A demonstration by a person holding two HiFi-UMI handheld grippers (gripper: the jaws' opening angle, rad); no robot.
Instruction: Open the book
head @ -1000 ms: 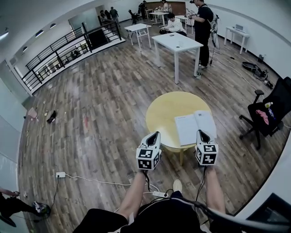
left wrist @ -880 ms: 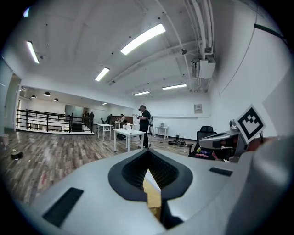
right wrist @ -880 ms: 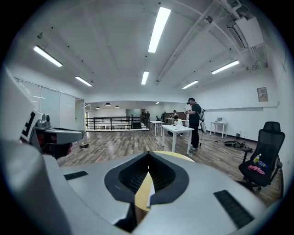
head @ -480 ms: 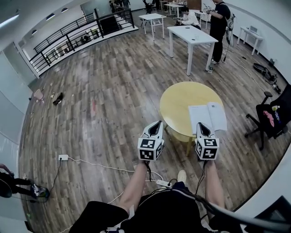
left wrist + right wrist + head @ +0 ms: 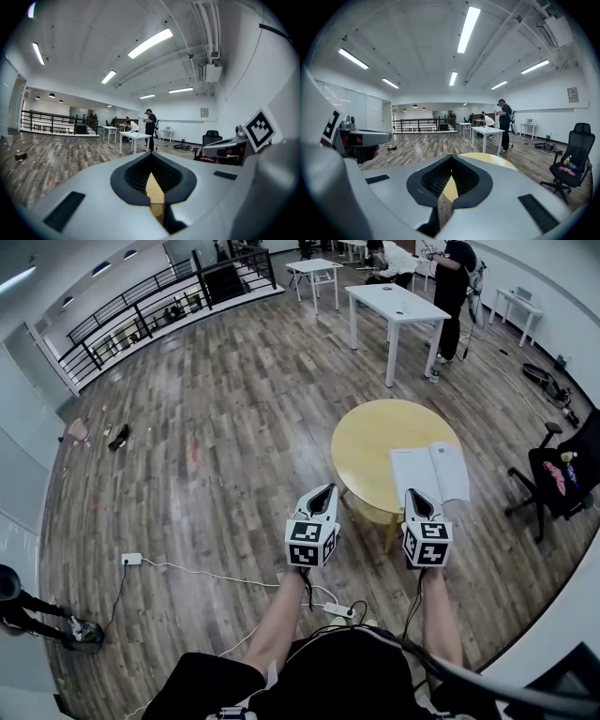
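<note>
Head view, item one: book (image 5: 429, 476), lying spread open with pages up on the right part of the round yellow table (image 5: 370, 442), so the opening looks already done. Item two: your left gripper (image 5: 325, 489) and right gripper (image 5: 413, 494), each with jaws pressed together on nothing, held at the table's near edge and apparently clear of the pages, likely because nothing is left to grip. Item three: black office chair (image 5: 562, 465), well right of the table

Round yellow table (image 5: 370, 442), white table (image 5: 396, 302), black office chair (image 5: 583, 442)
</note>
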